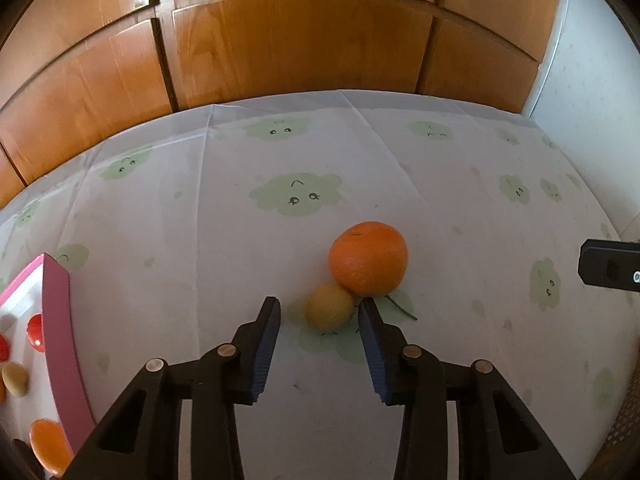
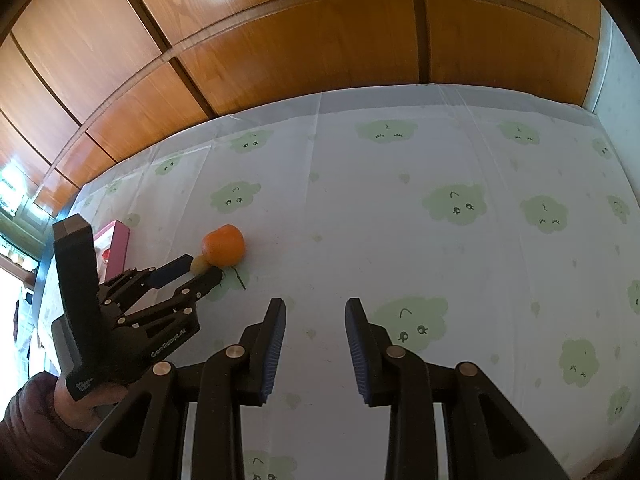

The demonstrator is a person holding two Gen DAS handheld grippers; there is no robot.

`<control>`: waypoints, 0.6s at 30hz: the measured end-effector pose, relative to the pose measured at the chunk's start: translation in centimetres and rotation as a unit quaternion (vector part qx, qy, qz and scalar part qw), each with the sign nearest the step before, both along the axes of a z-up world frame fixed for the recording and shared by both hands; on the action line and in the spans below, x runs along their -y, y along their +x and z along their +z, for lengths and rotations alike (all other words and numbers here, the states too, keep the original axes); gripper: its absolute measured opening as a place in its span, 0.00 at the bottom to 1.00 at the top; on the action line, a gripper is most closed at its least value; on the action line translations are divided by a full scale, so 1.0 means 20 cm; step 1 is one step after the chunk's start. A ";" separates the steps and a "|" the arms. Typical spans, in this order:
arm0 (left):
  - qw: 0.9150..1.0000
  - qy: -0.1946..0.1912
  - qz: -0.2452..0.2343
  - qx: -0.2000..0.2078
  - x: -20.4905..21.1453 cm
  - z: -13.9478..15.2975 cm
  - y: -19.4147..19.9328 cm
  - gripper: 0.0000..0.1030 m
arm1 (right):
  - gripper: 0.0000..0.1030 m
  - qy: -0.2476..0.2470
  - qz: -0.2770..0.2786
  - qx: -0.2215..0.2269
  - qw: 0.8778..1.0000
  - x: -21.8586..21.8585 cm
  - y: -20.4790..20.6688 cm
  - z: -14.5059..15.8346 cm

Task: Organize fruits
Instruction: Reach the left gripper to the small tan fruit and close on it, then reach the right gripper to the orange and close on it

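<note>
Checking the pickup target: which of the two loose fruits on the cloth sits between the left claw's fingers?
The small yellow fruit, not the big orange touching it from behind; the left claw brackets only the yellow one.

Your left tongs [image 1: 320, 312] tilt steeply downward, jaws parted with a clear gap between the blue pads [image 1: 266, 354]; neither pad presses on anything. In the right wrist view, the same left tongs [image 2: 202, 270] reach away from you, gripped at the handle by your left hand [image 2: 82, 398], a dark quilted sleeve [image 2: 28, 432] at the wrist. Your right tongs [image 2: 316, 308] also point steeply down, jaws standing narrowly apart with nothing between them, well off to the right of the left pair.
</note>
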State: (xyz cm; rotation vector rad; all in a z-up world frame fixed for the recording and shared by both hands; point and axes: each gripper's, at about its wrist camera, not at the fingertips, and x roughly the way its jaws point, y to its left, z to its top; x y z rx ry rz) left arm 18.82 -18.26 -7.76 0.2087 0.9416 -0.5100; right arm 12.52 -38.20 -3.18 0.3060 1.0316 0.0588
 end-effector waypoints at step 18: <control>0.998 -0.035 0.047 -0.009 -0.08 0.00 -0.09 0.23 | 0.30 -0.022 -0.002 0.004 1.000 0.00 -0.01 0.00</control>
